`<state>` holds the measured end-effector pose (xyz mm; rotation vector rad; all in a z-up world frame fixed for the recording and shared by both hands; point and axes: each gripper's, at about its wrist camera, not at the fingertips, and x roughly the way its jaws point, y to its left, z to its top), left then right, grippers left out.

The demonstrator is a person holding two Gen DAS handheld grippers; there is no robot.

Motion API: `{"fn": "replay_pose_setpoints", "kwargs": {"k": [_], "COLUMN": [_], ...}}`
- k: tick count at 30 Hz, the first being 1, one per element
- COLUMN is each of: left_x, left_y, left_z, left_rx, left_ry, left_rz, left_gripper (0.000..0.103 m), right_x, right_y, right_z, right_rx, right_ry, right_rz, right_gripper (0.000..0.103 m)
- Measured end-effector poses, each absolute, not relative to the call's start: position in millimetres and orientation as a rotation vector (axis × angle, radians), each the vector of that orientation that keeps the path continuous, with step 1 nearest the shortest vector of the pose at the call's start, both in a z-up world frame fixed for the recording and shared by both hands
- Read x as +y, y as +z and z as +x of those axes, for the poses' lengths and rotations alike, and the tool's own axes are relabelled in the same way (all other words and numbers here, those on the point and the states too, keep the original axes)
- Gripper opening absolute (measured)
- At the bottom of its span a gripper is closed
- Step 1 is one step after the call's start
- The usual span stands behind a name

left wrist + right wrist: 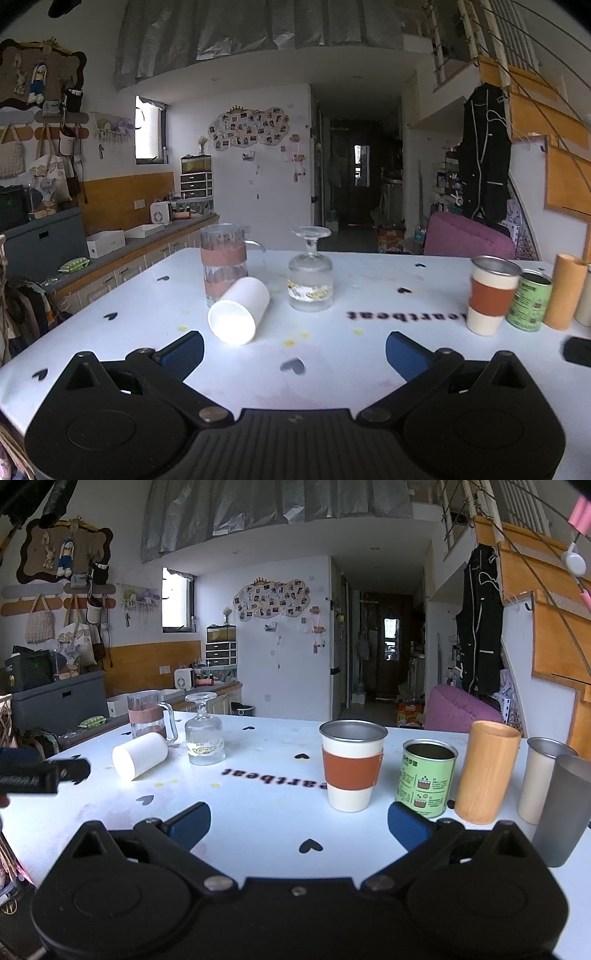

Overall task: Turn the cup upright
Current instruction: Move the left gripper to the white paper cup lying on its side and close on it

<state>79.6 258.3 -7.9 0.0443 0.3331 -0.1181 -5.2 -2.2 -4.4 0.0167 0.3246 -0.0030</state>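
1. Left gripper (294,350) and right gripper (299,821) hover with jaws wide, holding nothing.
2. White cup (239,310) lies on its side, touching the pitcher (222,260).
3. Approach step, probably; next, straddle the cup's side.

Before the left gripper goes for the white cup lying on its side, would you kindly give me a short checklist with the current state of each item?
1. Left gripper open wide enough for the cup: ok, jaws spread, nothing between them.
2. White cup reachable: ok, it lies on its side just ahead of the left finger.
3. Clearance around the cup: not ok, the glass pitcher stands right behind it, possibly touching.
4. Upside-down goblet clear of the cup: ok, a gap shows.
5. Right gripper out of the way: ok, open, facing the orange-banded cup.
6. Cup empty: cannot tell.
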Motion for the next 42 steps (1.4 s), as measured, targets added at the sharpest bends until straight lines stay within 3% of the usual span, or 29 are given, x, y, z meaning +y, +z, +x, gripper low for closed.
{"fn": "replay_pose_setpoints", "kwargs": {"k": [14, 30, 33, 42], "left_x": [286.7, 297.3, 299.1, 289.6], "left_y": [-10.7, -49.2, -51.0, -51.8], "left_z": [187.8, 273.5, 274.4, 251.7], "left_rx": [0.334, 0.524, 0.542, 0.527], "left_ry": [-0.109, -0.088, -0.095, -0.14], "left_rz": [0.109, 0.066, 0.054, 0.068], "left_gripper": [0.102, 0.076, 0.063, 0.062], "right_x": [-4.1, -5.8, -6.3, -6.7], "right_y": [-6.3, -10.7, -11.1, -9.4], "right_z": [-12.1, -15.4, -15.9, -17.1], "right_rx": [0.321, 0.333, 0.331, 0.328], "right_ry": [0.003, 0.017, 0.019, 0.026], "right_rz": [0.049, 0.044, 0.043, 0.037], "right_gripper": [0.103, 0.103, 0.103, 0.103]}}
